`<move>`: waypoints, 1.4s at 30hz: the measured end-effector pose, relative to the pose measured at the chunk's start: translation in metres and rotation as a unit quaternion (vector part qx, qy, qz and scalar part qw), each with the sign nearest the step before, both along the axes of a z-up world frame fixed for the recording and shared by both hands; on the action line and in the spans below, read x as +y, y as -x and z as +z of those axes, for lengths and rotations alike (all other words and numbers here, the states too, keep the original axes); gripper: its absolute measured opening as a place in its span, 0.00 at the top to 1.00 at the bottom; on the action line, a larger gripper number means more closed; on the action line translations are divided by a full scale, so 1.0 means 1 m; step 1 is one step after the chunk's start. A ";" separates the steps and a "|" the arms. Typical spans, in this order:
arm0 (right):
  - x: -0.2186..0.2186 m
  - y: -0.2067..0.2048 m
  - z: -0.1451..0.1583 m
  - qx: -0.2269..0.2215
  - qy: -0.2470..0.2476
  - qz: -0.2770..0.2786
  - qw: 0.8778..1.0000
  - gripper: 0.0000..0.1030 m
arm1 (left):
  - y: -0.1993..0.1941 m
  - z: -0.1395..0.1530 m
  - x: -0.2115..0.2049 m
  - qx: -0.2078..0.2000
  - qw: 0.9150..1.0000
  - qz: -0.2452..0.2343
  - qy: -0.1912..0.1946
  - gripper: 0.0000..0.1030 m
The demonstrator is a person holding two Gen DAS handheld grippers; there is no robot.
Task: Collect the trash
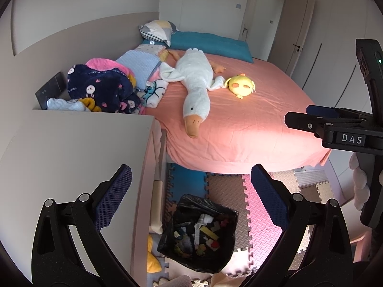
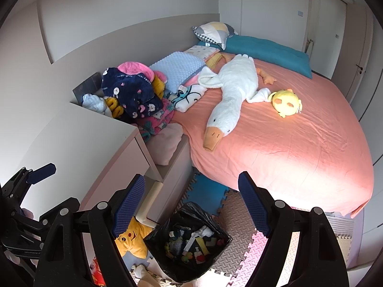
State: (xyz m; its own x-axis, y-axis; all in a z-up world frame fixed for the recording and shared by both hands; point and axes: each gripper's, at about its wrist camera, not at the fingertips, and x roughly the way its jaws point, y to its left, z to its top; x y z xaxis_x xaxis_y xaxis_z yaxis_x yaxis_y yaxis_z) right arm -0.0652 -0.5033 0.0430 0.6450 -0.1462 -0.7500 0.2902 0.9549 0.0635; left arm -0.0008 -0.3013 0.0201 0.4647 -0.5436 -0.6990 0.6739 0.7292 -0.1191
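Below both claws (image 1: pixel 191 198) (image 2: pixel 191 205), wide apart & empty: lined bin (image 2: pixel 189 241) w/ trash.

Both wrist cameras look steeply down and forward from above the floor beside the bed (image 1: pixel 239 124). The left view sits further left, over the pale cabinet top (image 1: pixel 71 148), with the right gripper (image 1: pixel 308 117) poking in at its right edge (side-on). The right view catches the left gripper (image 2: pixel 43 169) low left. Both share the bed, goose plush (image 2: pixel 229 91) and black-lined bin (image 2: pixel 191 241) below.
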 end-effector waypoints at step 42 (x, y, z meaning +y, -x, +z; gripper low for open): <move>-0.002 -0.004 0.000 0.006 0.000 0.001 1.000 0.22 | -0.018 -0.005 -0.018 0.005 1.000 -0.008 -0.028 0.06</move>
State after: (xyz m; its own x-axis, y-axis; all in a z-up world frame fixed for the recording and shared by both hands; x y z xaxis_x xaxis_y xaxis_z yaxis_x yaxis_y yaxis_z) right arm -0.0610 -0.5053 0.0430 0.6368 -0.1453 -0.7572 0.2897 0.9552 0.0603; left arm 0.0167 -0.3198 0.0155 0.4480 -0.5116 -0.7332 0.6851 0.7233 -0.0861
